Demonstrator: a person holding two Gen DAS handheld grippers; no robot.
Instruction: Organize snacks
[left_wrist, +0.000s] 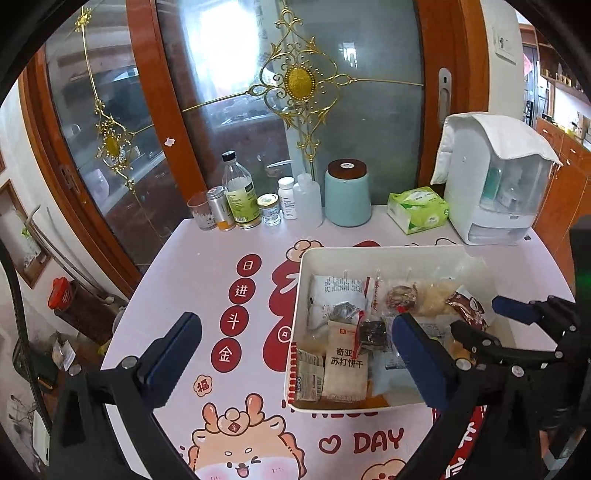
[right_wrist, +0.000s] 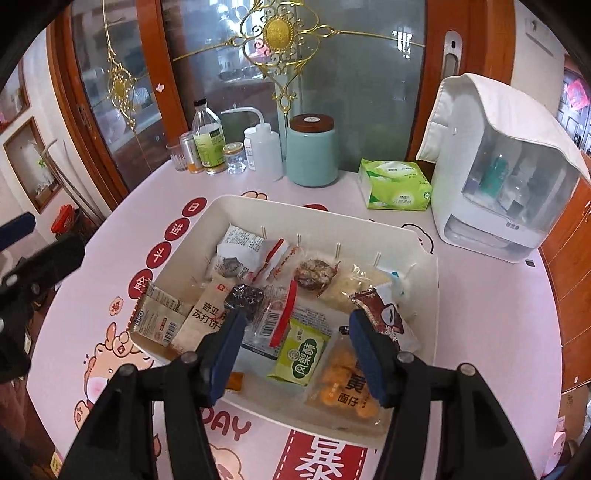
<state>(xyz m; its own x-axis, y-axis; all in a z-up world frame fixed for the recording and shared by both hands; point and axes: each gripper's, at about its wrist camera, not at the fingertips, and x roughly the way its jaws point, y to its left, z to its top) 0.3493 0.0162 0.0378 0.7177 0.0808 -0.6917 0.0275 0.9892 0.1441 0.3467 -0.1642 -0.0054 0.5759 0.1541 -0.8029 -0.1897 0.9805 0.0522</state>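
Note:
A white tray (left_wrist: 369, 253) (right_wrist: 314, 223) on the table holds several snack packets. Among them are a beige cracker packet (left_wrist: 345, 365) (right_wrist: 205, 314), a dark wrapped piece (left_wrist: 373, 332) (right_wrist: 243, 295), a green packet (right_wrist: 301, 350), a yellow packet (right_wrist: 347, 387) and a brown packet (right_wrist: 384, 317). My left gripper (left_wrist: 295, 354) is open wide. It straddles the tray's left wall, with one finger over the table and the other over the snacks. My right gripper (right_wrist: 299, 350) stands open above the green packet, and its pads (right_wrist: 369, 354) press on nothing.
Along the table's far edge stand bottles and jars (left_wrist: 240, 199), a teal canister (left_wrist: 347, 195), a green tissue pack (left_wrist: 417, 210) and a white cloth-draped appliance (left_wrist: 498, 184). A glass door with gold trim (left_wrist: 295, 81) rises behind. A pink cartoon cover (left_wrist: 221, 295) lies on the table.

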